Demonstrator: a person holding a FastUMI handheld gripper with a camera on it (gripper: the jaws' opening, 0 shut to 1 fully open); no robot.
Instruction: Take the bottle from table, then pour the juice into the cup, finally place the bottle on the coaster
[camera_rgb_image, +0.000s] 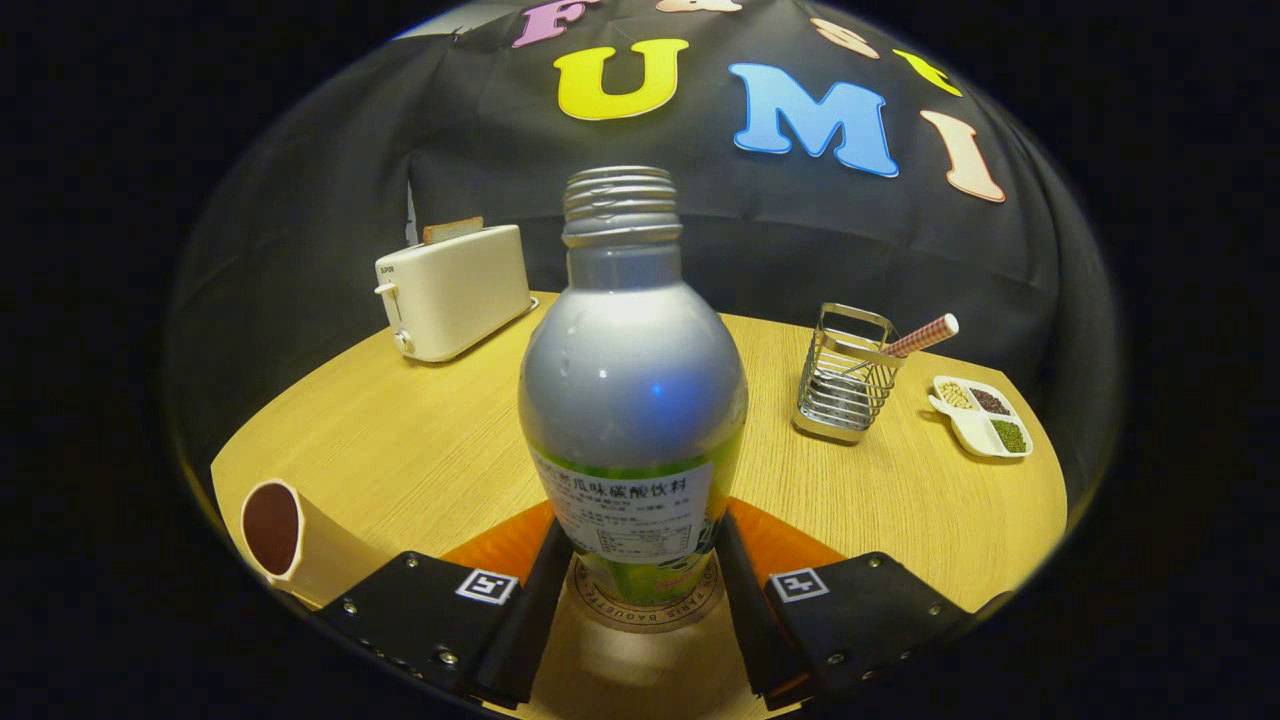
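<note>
**Bottle upright on the coaster, between the fingers**

The bottle (632, 400) stands uncapped on a round coaster (645, 608) ringed with print too cropped to read; its label text is small. The gripper (640, 590) flanks the bottle's base, fingers (530, 600) close at each side; whether they press it I cannot tell. At ten o'clock, a toaster (455, 290) holds a slice. At eight o'clock the cup (285, 540), dark liquid inside, is partly cut off. At two o'clock, a wire caddy (845, 375) carries a checked straw (925, 335); beside it, a divided dish (985, 415) of beans. All rest on the wooden table (420, 440).
</note>
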